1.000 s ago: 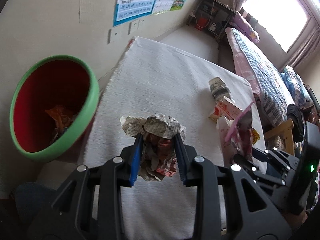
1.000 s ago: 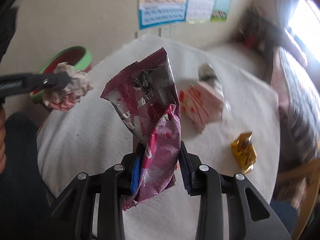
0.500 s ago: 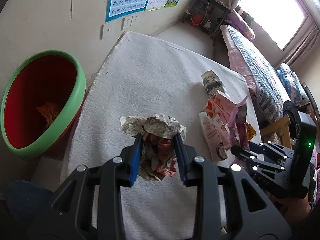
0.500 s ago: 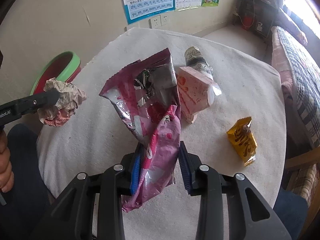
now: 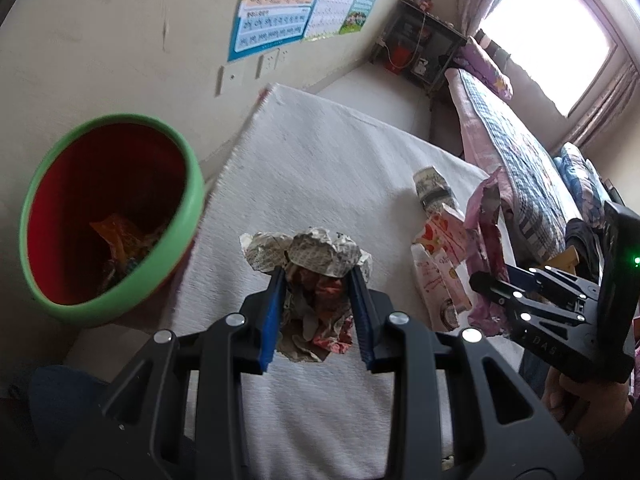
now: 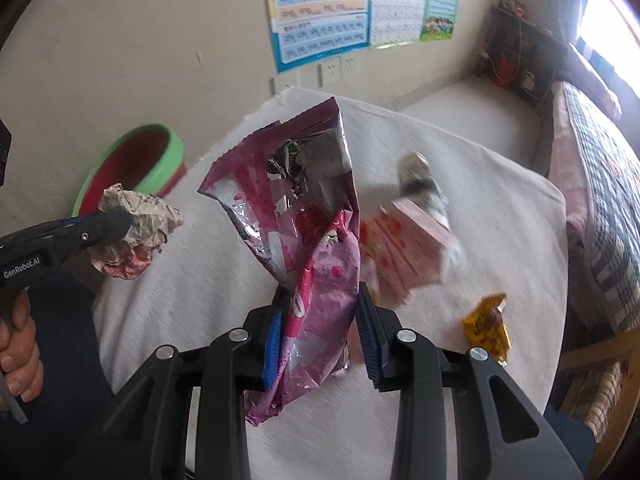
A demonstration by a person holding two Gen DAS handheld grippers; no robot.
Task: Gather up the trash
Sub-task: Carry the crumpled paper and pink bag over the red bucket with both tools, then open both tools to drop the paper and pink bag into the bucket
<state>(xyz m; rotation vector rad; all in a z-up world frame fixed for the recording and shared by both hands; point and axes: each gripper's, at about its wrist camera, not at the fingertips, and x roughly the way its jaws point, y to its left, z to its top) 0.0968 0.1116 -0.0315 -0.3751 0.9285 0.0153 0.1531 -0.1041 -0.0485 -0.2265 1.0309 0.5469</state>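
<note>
My left gripper [image 5: 318, 280] is shut on a crumpled newspaper ball [image 5: 312, 256] and holds it above the white table [image 5: 320, 168], right of the green-rimmed red bin [image 5: 108, 216]. The ball also shows in the right wrist view [image 6: 132, 236]. My right gripper [image 6: 320, 300] is shut on a pink foil snack bag [image 6: 316, 240], held upright above the table; the bag also shows in the left wrist view [image 5: 486, 240]. The bin [image 6: 136, 164] lies far left of the bag and holds orange wrappers [image 5: 120, 240].
On the table lie a pink carton [image 6: 408, 248], a rolled printed wrapper [image 6: 420, 176] and a yellow snack packet [image 6: 486, 328]. A bed [image 5: 520, 152] stands to the right, a wall with posters [image 6: 320, 12] behind, and a dark shelf [image 5: 420, 52] in the corner.
Both grippers have shifted with their loads. In the left wrist view the bin has moved closer and to the right. The right wrist view has swung, and the table items blur.
</note>
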